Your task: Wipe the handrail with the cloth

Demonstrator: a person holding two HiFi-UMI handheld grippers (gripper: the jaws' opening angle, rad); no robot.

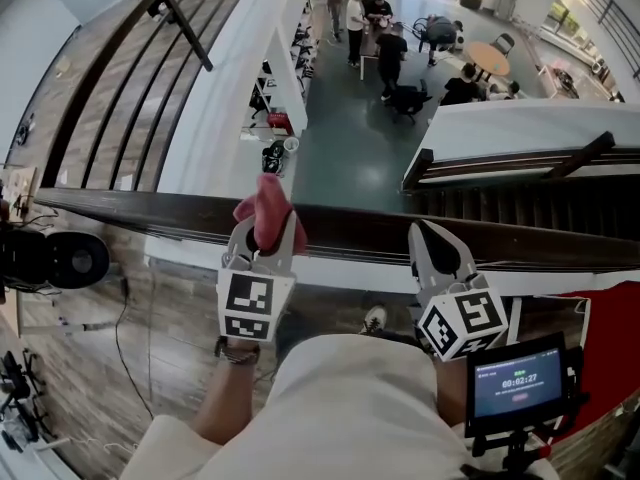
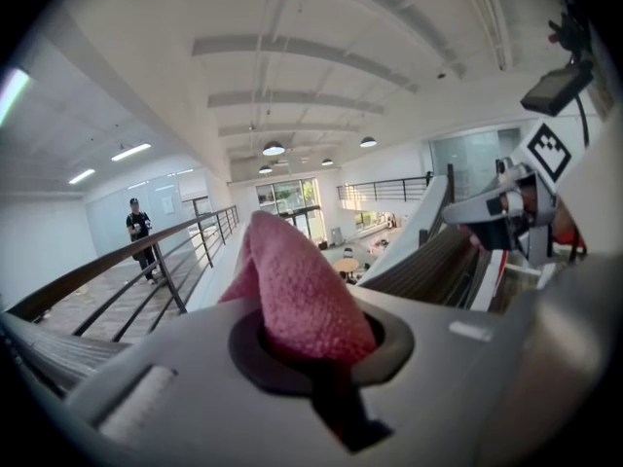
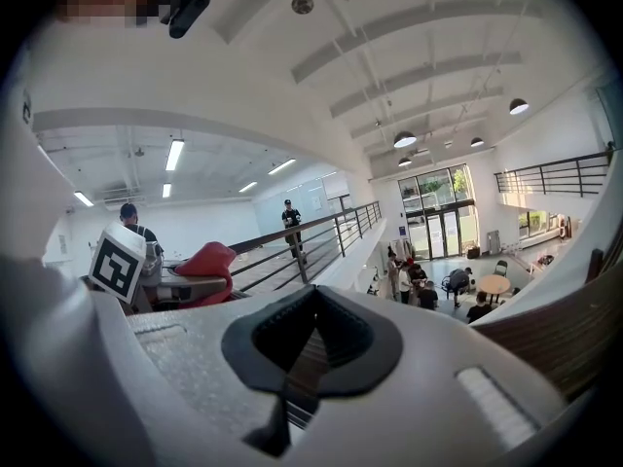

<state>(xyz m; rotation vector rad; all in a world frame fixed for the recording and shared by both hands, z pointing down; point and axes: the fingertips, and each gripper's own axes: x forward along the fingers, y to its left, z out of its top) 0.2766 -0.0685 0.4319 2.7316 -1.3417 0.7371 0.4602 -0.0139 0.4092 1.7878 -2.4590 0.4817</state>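
Observation:
A dark wooden handrail (image 1: 150,211) runs across the head view from left to right, above an open atrium. My left gripper (image 1: 262,232) is shut on a pink cloth (image 1: 266,208), which sticks up from its jaws right at the rail's top. In the left gripper view the cloth (image 2: 297,290) bulges out between the closed jaws. My right gripper (image 1: 428,236) is further right along the rail, shut and holding nothing, with its tips over the rail's near edge. The right gripper view shows the cloth (image 3: 208,260) off to its left.
Far below the rail lies a lower floor with people and a round table (image 1: 486,58). A metal-barred walkway railing (image 1: 130,78) runs at upper left and a stair rail (image 1: 520,160) at right. A small screen (image 1: 518,383) sits at lower right, a black device (image 1: 55,258) at left.

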